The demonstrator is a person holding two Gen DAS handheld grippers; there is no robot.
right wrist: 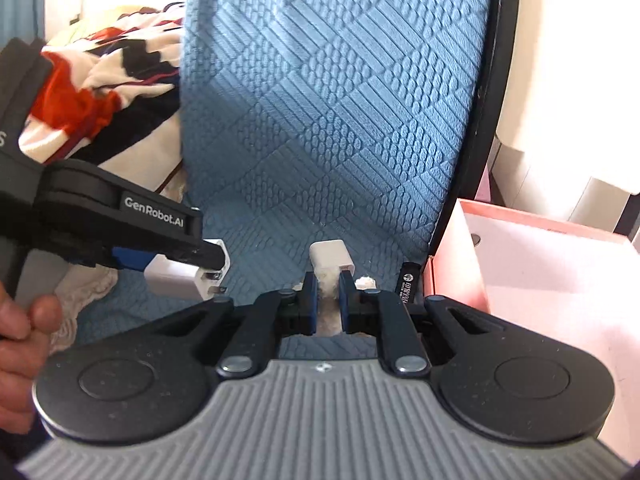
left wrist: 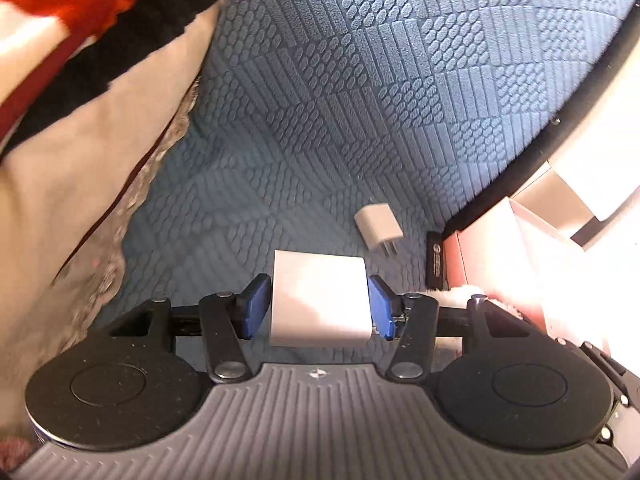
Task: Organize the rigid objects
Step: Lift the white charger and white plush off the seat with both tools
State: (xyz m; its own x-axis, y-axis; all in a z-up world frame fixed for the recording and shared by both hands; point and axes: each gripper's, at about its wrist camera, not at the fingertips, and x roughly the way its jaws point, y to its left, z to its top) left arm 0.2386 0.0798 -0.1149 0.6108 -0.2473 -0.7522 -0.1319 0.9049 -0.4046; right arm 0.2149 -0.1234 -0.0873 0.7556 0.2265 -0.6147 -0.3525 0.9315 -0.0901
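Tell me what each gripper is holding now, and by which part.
The left gripper holds a large white charger block, jaws on its two opposite side faces. The right gripper is shut; something pale shows between its jaws, but a hold cannot be told.

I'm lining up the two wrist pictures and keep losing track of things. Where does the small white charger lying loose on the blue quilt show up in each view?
Left wrist view: the small white charger lies right of centre, just beyond the big white charger held in the left gripper.
Right wrist view: it sits at centre, just past the right gripper.
Shared landmark: the pink box, right of it in both views.
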